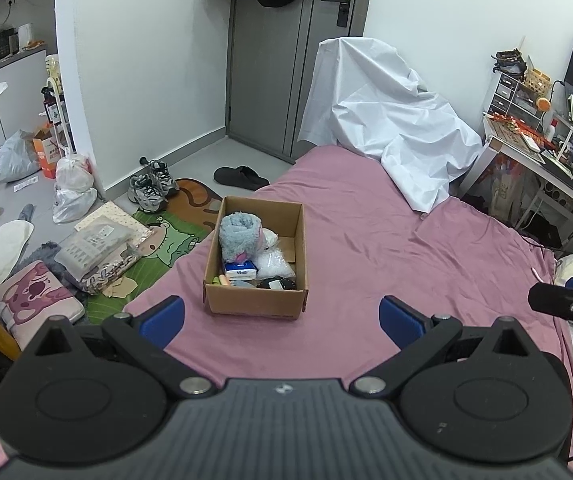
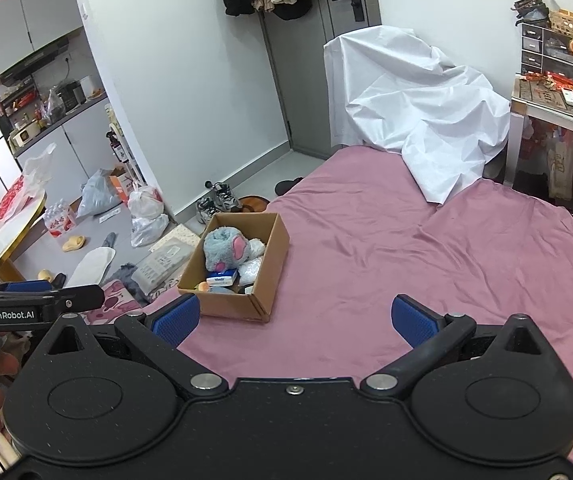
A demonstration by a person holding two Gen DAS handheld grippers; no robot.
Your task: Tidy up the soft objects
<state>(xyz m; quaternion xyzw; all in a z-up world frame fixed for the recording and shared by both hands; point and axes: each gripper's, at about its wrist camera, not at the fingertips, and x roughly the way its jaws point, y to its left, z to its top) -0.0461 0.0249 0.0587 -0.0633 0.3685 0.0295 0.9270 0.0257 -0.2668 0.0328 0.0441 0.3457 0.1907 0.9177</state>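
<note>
A brown cardboard box (image 1: 254, 302) stands on the pink bed sheet (image 1: 366, 240) near the bed's left edge. In it lie a blue-grey plush toy (image 1: 238, 236), a blue and white tissue pack (image 1: 240, 270), a white bag and small dark items. The box (image 2: 262, 280) and the plush (image 2: 224, 248) also show in the right wrist view. My left gripper (image 1: 282, 320) is open and empty, just short of the box. My right gripper (image 2: 296, 320) is open and empty, to the right of the box and nearer than it.
A white sheet (image 1: 390, 120) covers a chair at the bed's far end. A cluttered desk (image 1: 546, 144) stands at the right. The floor on the left holds sneakers (image 1: 152, 188), plastic bags, packages and a green mat. A grey door (image 1: 294, 60) is behind.
</note>
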